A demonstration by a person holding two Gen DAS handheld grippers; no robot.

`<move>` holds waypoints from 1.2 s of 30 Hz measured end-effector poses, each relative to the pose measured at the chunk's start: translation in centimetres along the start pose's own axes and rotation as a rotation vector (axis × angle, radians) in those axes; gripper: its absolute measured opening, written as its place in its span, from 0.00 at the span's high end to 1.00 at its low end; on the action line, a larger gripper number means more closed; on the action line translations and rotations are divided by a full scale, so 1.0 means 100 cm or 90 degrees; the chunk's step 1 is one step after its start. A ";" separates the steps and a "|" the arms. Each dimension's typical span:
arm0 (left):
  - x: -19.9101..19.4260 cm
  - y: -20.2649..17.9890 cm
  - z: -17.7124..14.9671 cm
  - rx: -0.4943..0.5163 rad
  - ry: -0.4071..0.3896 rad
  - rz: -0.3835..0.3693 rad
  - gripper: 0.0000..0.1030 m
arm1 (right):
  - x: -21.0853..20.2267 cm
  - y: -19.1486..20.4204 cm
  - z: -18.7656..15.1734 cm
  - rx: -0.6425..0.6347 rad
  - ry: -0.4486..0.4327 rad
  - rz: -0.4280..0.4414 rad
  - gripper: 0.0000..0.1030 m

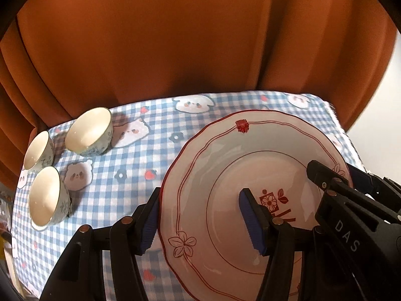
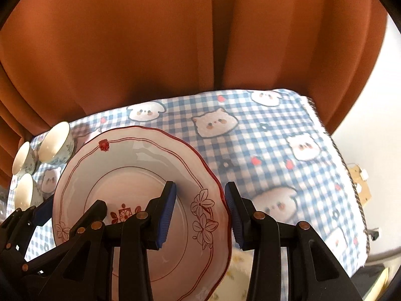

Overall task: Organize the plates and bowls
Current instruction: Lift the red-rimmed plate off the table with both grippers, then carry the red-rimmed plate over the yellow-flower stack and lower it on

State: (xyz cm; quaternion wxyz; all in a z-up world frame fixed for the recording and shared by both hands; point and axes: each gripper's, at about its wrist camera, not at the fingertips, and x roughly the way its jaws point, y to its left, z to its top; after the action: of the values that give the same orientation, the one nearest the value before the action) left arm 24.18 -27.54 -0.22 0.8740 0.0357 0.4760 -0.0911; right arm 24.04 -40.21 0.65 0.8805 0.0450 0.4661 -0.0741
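Two grippers, left gripper (image 1: 200, 222) and right gripper (image 2: 200, 209), each pinch opposite rims of a glossy scalloped white ceramic plate (image 1: 225, 175) with red floral trim; three empty white bowls (image 1: 89, 131) sit on the checked cloth (image 1: 140, 155).

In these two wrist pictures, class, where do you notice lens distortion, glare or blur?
Left wrist view: the fisheye bows the tablecloth edge and darkens the corners; soft glare streaks the plate; the three bowls cast shadows. Right wrist view: same bowing; the cloth's right side looks smeared, and the bright wall is washed out.
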 end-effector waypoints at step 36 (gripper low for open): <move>0.023 -0.089 -0.121 -0.009 0.128 0.016 0.40 | 0.014 -0.088 -0.121 -0.028 0.135 0.000 0.57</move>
State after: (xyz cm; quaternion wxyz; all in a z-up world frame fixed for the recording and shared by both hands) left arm 13.73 -34.75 -8.52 0.8232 0.0448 0.5613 -0.0727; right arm 13.43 -47.20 -7.38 0.8270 0.0334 0.5580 -0.0588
